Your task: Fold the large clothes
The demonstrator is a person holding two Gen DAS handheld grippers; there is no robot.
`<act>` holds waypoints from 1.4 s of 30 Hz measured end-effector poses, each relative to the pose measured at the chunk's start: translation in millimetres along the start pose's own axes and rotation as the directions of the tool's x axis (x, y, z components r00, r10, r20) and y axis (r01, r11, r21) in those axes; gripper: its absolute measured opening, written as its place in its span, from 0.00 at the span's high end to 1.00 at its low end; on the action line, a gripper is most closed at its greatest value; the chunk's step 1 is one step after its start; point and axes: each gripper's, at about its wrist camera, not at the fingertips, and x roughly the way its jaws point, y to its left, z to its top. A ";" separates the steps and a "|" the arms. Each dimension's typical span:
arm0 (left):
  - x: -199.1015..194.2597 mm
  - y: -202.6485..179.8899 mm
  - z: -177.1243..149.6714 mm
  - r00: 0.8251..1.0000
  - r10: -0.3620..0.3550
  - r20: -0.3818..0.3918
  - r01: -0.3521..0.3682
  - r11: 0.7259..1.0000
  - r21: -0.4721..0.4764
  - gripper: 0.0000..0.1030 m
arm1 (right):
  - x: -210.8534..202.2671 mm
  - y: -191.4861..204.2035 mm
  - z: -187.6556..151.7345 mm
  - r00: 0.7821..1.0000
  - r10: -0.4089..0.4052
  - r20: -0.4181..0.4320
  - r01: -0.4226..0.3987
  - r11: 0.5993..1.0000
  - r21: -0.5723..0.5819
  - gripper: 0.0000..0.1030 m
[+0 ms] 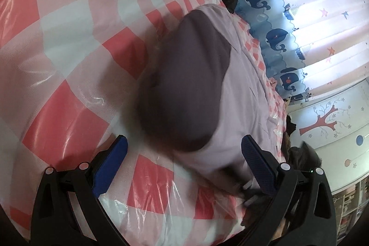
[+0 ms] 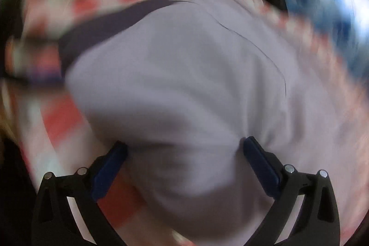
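Lying on the red-and-white checked sheet (image 1: 69, 43), the lilac garment (image 1: 242, 93) with its dark purple panel (image 1: 184, 84) stretched from 12 toward 5 o'clock in the left wrist view. The left tool (image 1: 184, 160) hung released above it, gripping nothing. The right tool (image 2: 184, 156), blurred, stood spread with lilac cloth bunched between its fingers (image 2: 260, 163). Whale-print curtains (image 1: 276, 38) hung at 2 o'clock.

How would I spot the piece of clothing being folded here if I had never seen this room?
Start at the big red-and-white checked cover under clear plastic. On its side nearest the whale-print curtain lies the pale lilac garment with a dark grey-purple panel, between the left claw fingers. It is the only plain, unpatterned cloth there.
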 end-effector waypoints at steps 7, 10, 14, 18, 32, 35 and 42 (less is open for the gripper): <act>39.0 -3.3 20.7 0.997 -0.025 -0.073 0.021 0.998 -0.054 0.08 | 2.1 -39.3 8.0 0.981 0.189 0.040 -0.193 0.947 0.257 0.06; 55.6 -12.0 24.1 0.998 -0.030 -0.056 0.026 0.998 -0.064 0.08 | -0.4 -35.2 5.6 0.979 0.200 0.046 -0.205 0.955 0.214 0.06; 52.7 -22.3 25.7 0.998 -0.059 0.019 0.060 0.998 -0.037 0.08 | -40.0 -61.3 -12.9 0.931 0.343 0.124 -0.364 0.896 0.254 0.06; 59.3 -23.9 24.2 1.000 -0.020 0.002 0.020 1.000 -0.023 0.08 | -106.4 -137.9 -59.1 0.915 0.317 0.250 -0.399 0.807 0.437 0.06; 58.0 -41.7 21.2 0.993 -0.020 0.116 0.021 1.000 -0.003 0.08 | -124.2 -291.8 -205.9 0.860 0.296 0.416 -0.500 0.322 0.804 0.05; 50.1 -37.0 20.0 0.985 -0.075 0.156 0.081 0.996 -0.034 0.08 | -140.8 -289.0 -184.9 0.801 0.293 0.522 -0.598 0.354 0.719 0.05; 56.5 -33.9 19.1 0.992 0.020 0.127 -0.019 1.000 -0.010 0.08 | -122.3 -294.8 -199.8 0.874 0.297 0.385 -0.476 0.365 0.800 0.05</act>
